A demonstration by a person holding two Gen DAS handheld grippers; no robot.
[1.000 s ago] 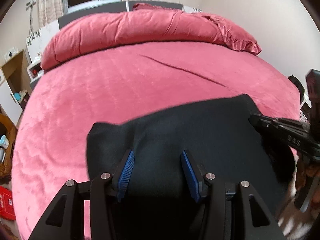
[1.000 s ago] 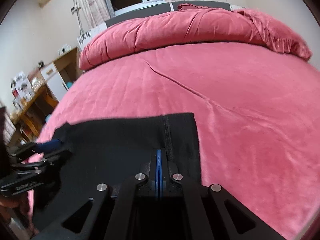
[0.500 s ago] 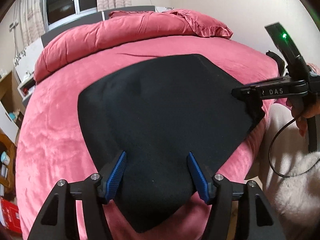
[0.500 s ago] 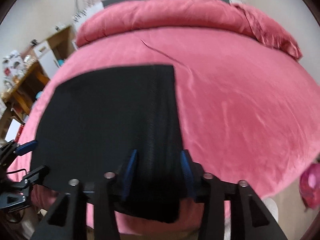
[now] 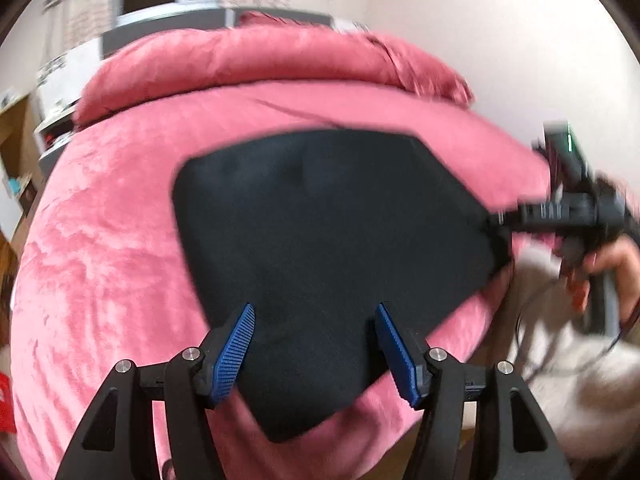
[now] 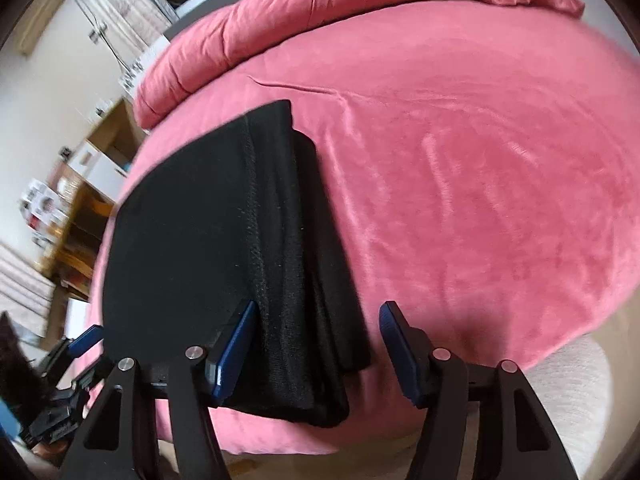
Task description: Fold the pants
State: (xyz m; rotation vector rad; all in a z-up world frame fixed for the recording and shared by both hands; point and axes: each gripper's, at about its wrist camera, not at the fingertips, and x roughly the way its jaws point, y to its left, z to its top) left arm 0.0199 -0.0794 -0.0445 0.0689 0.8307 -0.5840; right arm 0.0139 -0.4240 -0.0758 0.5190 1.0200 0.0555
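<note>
Left wrist view: the left gripper point(image 5: 314, 344) hovers over the near edge of the folded black pants point(image 5: 320, 240), fingers spread wide and grasping nothing. The pants lie flat on the pink bed point(image 5: 100, 260), one corner overhanging its edge. At right, blurred, the right gripper point(image 5: 500, 220) meets the pants' corner.

Right wrist view: the right gripper point(image 6: 316, 344) is released, blue pads point(image 6: 234, 348) apart, angled above the pants' layered edge point(image 6: 280, 260).

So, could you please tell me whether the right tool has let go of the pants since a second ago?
Yes. The right tool has opened and backed toward the bed edge, leaving the pants flat.
</note>
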